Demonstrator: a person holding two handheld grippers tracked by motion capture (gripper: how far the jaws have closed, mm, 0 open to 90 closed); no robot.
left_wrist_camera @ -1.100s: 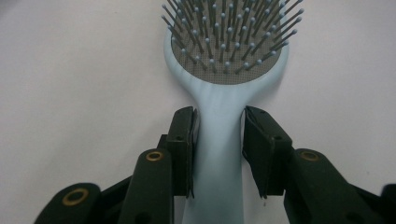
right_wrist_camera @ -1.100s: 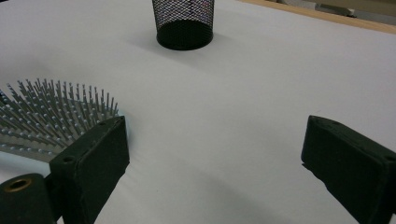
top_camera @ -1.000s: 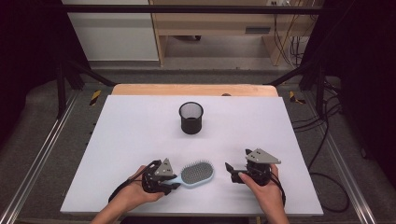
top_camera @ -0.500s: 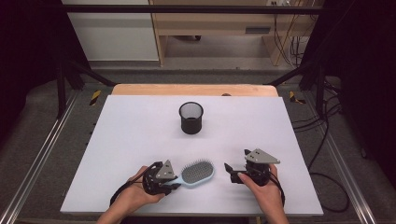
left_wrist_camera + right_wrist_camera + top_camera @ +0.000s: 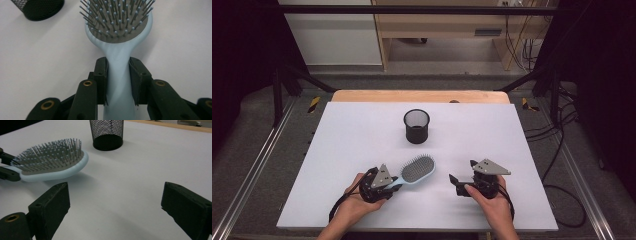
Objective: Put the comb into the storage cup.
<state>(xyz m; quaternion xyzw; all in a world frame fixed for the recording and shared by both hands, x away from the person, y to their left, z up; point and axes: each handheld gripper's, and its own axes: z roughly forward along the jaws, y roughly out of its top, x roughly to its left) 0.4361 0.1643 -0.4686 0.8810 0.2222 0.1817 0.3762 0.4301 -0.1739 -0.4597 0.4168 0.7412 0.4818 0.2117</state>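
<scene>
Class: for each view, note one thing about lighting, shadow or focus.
High view: white table evenly lit, surroundings dark. Left gripper view: hairbrush sharp, bristle tips softer. Right gripper view: soft shadow under the hairbrush, near jaws blurred.

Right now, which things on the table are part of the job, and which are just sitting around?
In the job:
- hairbrush, handle clamped in the left gripper
- mesh cup, upright beyond the brush, likely where it goes

Not in use:
- right gripper, jaws wide, nothing between them
- loose cables on the floor beside the table
</scene>
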